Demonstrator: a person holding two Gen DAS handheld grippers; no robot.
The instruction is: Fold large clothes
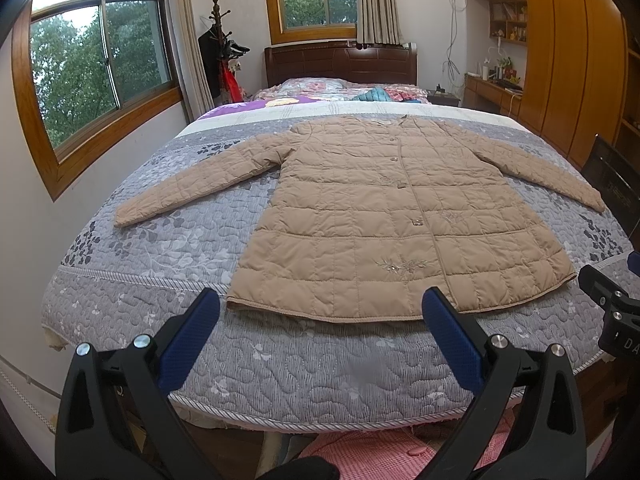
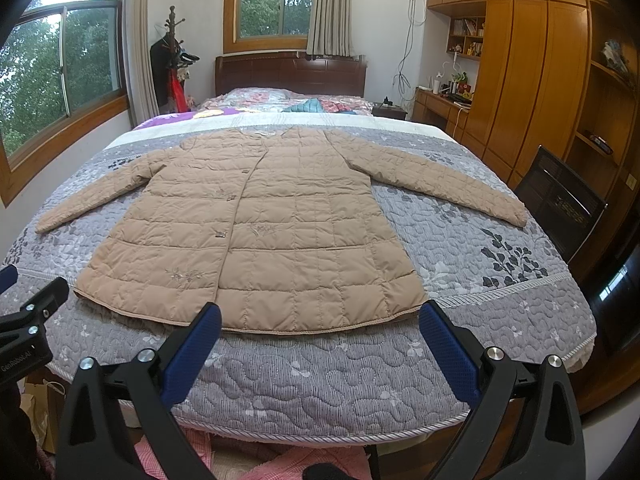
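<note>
A tan quilted coat lies flat and buttoned on the grey patterned bedspread, both sleeves spread out to the sides, hem toward me. My left gripper hovers open over the foot of the bed, short of the hem's left half. My right gripper is open too, in front of the hem's right half. Neither touches the coat. Each gripper's black body shows at the edge of the other's view.
Bed with a dark wooden headboard and bedding piled at the far end. Coat rack left of it. Wooden wardrobes and desk on the right. A black chair back stands by the bed's right side. Pink checked fabric lies below the bed's foot.
</note>
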